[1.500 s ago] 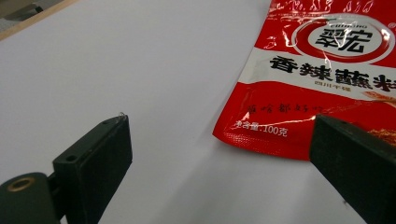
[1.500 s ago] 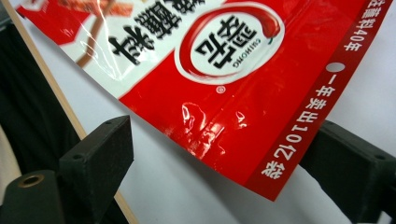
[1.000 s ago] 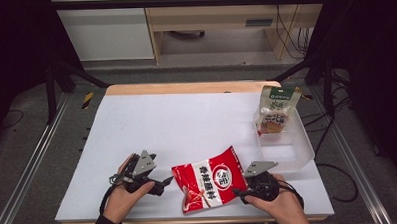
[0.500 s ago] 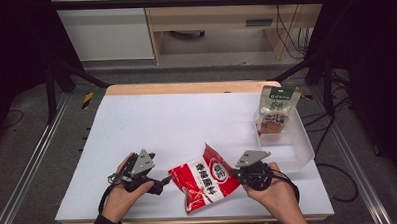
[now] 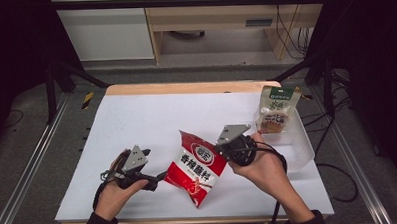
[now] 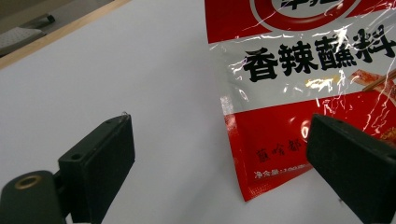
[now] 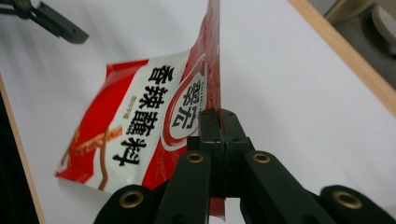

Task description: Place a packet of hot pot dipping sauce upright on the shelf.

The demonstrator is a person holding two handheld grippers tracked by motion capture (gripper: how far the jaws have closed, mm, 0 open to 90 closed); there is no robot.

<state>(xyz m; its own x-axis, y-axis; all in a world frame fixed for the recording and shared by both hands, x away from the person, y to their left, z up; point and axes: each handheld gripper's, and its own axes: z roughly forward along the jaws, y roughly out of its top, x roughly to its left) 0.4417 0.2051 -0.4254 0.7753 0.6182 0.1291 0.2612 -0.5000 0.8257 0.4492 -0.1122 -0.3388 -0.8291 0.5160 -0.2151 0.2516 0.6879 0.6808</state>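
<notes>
Bright overhead light on the white table (image 5: 137,124) — dark surroundings; glare streaks the red packet (image 6: 303,60), perhaps slightly soft.

A white-topped table (image 5: 151,118) with a pale wooden far edge carries the things. At its right side sits a clear plastic bin (image 5: 300,151), a tan-and-green packet (image 5: 275,109) standing in its far end. Near the front edge, the red seasoning pouch (image 5: 196,169) touches the white top with its lower end.
</notes>
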